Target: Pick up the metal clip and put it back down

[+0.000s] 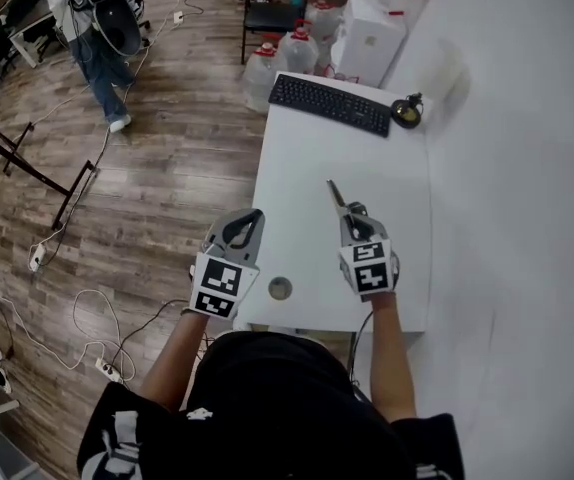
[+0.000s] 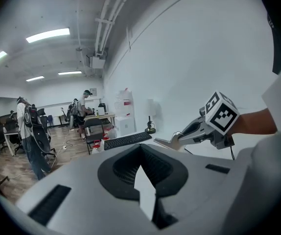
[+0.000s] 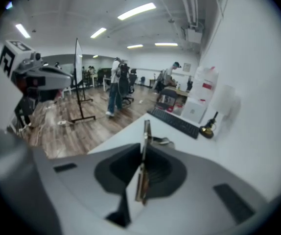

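My right gripper (image 1: 351, 211) hangs above the white table (image 1: 302, 163), shut on the metal clip (image 1: 335, 194), a thin flat strip that sticks out past the fingertips toward the keyboard. In the right gripper view the clip (image 3: 145, 136) stands edge-on, pinched between the jaws of the right gripper (image 3: 144, 153). My left gripper (image 1: 250, 218) is over the table's left edge, jaws together with nothing in them. In the left gripper view the jaws of the left gripper (image 2: 141, 147) meet, and the right gripper (image 2: 187, 131) shows beyond with the clip's tip (image 2: 163, 142).
A black keyboard (image 1: 329, 104) and a small dark stand (image 1: 405, 111) sit at the table's far end. A round metal disc (image 1: 280, 288) lies near the front edge. Water jugs (image 1: 279, 58), a chair (image 1: 272, 13), floor cables and a person (image 1: 97, 38) are on the left. A white wall runs along the right.
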